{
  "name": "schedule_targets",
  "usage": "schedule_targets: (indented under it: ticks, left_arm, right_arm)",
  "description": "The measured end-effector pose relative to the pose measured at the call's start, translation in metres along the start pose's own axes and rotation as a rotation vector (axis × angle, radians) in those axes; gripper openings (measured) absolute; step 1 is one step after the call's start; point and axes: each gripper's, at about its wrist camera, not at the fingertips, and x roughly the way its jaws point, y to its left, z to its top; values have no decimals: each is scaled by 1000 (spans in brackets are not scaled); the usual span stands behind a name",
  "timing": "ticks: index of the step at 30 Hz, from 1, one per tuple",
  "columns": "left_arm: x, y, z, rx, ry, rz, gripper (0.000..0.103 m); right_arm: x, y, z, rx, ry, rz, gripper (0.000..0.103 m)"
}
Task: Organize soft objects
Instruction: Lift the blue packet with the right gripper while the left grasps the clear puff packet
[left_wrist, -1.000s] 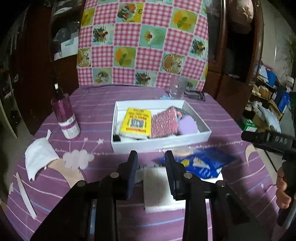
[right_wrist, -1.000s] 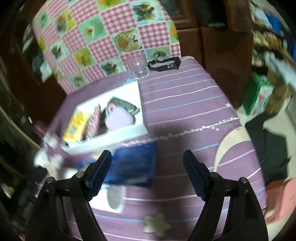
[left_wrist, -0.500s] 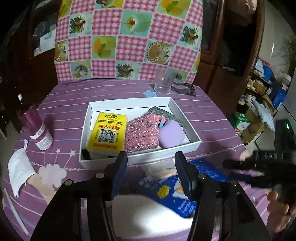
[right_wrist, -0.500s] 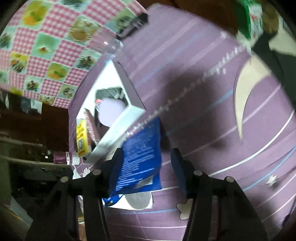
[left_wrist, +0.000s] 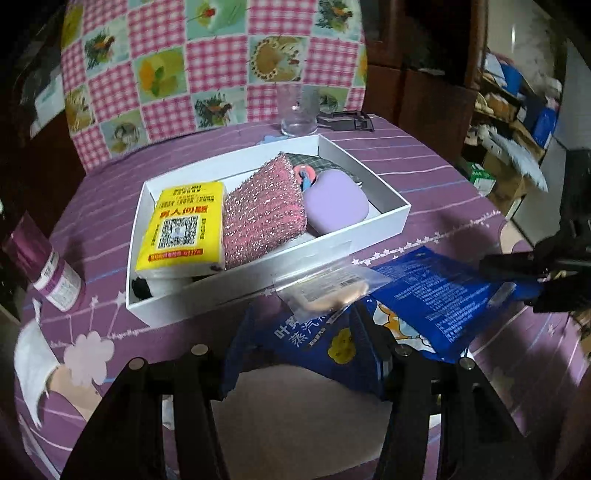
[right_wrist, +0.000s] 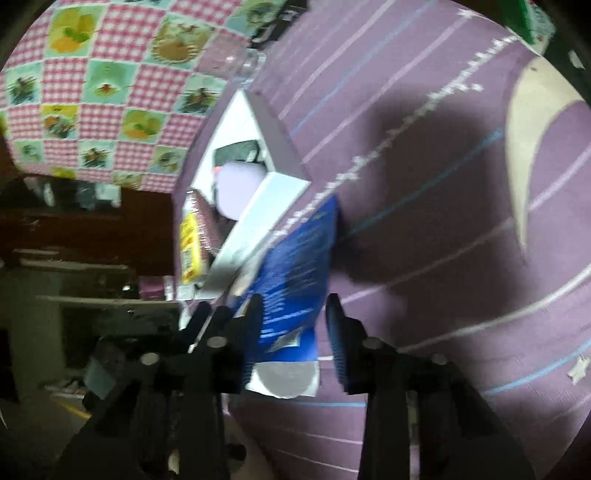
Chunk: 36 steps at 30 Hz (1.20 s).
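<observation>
My right view is smeared with motion blur; print on the blue packet (right_wrist: 295, 266) is unreadable. The box (right_wrist: 258, 210) wall hides most of its contents there. In my left view, the pink pouch (left_wrist: 264, 214) covers the plaid item (left_wrist: 314, 162), and the white pad (left_wrist: 295, 417) is largely masked by my gripper's frame.

**Dim, crowded room**

Beyond the fingers, a purple striped tablecloth (left_wrist: 424, 155) covers the table. A pink checked cloth (left_wrist: 207, 62) hangs behind it, flanked by dark wooden cabinets (left_wrist: 424, 81). Cluttered shelves (left_wrist: 517, 96) stand far right.
</observation>
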Motion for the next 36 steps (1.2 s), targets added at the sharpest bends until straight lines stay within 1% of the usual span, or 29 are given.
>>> schedule_targets:
  ticks: [1, 3, 5, 6, 10, 12, 14, 17, 18, 20, 23, 25, 27, 30, 31, 32, 34, 35, 36]
  left_arm:
    - [-1, -1, 0, 9, 1, 1, 54]
    - [-2, 0, -1, 14, 1, -6, 54]
    - [-5, 2, -2, 11, -1, -8, 58]
    - [-5, 3, -2, 8, -2, -4, 59]
    - [-4, 3, -3, 5, -5, 6, 60]
    - [-3, 2, -2, 5, -6, 4, 60]
    - [-3, 1, -1, 10, -8, -4, 60]
    - [-3, -4, 2, 32, -2, -36, 60]
    - [-2, -6, 5, 40, 6, -48, 60]
    - [3, -11, 10, 51, 36, -68, 60]
    - [12, -17, 19, 52, 79, -72, 60]
    - [17, -20, 24, 52, 97, -60, 60]
    - [22, -25, 26, 77, 107, -34, 60]
    - [31, -29, 28, 98, 136, -14, 60]
    - [35, -27, 31, 84, 154, -22, 57]
    - [38, -26, 32, 77, 167, -25, 46]
    - [49, -21, 36, 60, 203, -4, 38]
    - [52, -19, 35, 53, 211, 5, 30]
    - [57, -16, 36, 42, 221, 18, 24]
  right_arm:
    - [1, 1, -1, -6, -3, 16, 25]
    - [0, 4, -3, -25, -24, 12, 20]
    - [-4, 10, -5, -59, -57, -11, 20]
    - [-7, 12, -6, -66, -75, -9, 20]
    - [-12, 14, -3, -88, -117, 41, 20]
    - [-8, 15, -3, -89, -126, 57, 20]
    - [3, 14, -2, -88, -126, 49, 20]
    - [15, 12, 1, -86, -133, 39, 20]
    - [16, 12, 1, -91, -136, 44, 20]
    - [15, 10, 2, -90, -151, 58, 15]
    - [11, 7, 4, -88, -171, 45, 14]
    - [10, 4, 6, -77, -171, 54, 14]
    - [10, 0, 8, -59, -168, 74, 14]
    - [9, -2, 12, -53, -190, 90, 13]
    - [8, -3, 12, -55, -193, 95, 13]
    - [8, -3, 13, -57, -197, 104, 13]
    - [7, -4, 12, -58, -201, 109, 13]
    - [7, -3, 12, -60, -203, 109, 13]
    - [7, -4, 12, -60, -205, 109, 13]
